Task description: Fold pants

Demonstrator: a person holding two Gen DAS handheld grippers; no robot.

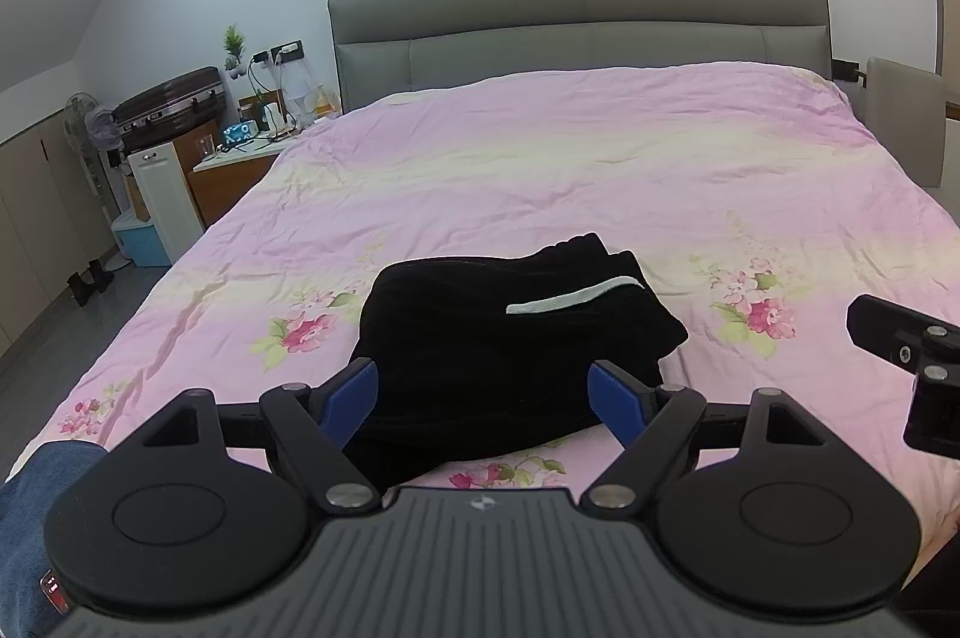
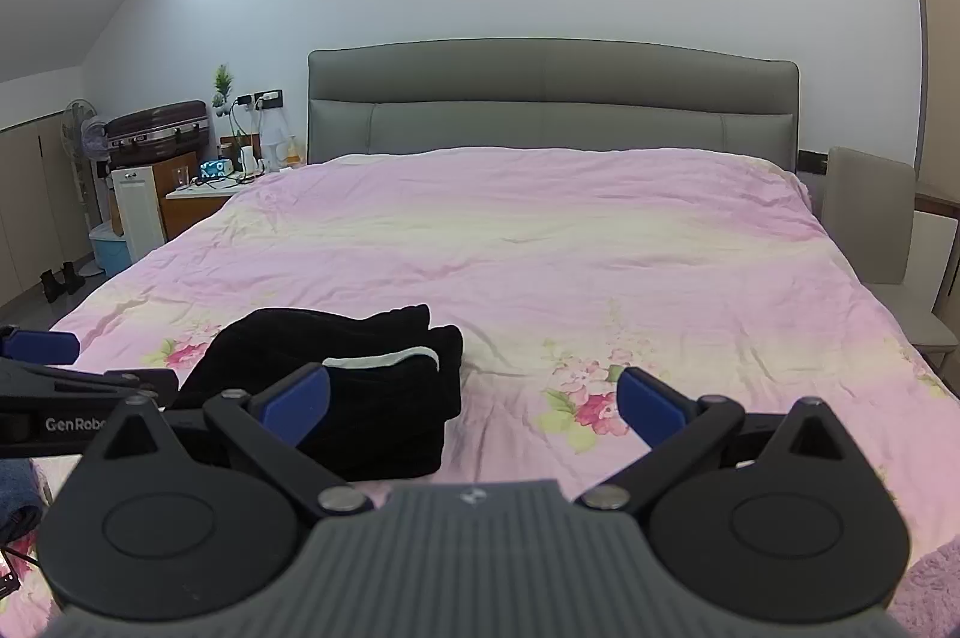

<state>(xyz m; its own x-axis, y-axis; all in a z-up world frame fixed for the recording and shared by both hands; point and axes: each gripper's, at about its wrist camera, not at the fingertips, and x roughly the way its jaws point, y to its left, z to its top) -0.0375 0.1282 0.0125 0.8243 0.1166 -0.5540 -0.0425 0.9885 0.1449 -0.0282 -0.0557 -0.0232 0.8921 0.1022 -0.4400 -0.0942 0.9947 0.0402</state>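
Black pants (image 1: pixel 510 344) with a white stripe lie folded into a compact bundle on the pink floral bedspread (image 1: pixel 540 170), near the foot of the bed. My left gripper (image 1: pixel 483 398) is open and empty, its blue pads held just above the near edge of the bundle. In the right wrist view the pants (image 2: pixel 360 386) lie to the left. My right gripper (image 2: pixel 474 398) is open and empty, over bare bedspread (image 2: pixel 600 248) to the right of the pants. The right gripper's body shows at the right edge of the left wrist view (image 1: pixel 906 344).
A grey padded headboard (image 1: pixel 576 20) stands at the far end. A cluttered nightstand (image 1: pixel 240 152), a suitcase (image 1: pixel 174 104), a fan and a blue bin stand left of the bed. A beige chair (image 2: pixel 870 230) stands on the right. Blue denim (image 1: pixel 36 506) shows at lower left.
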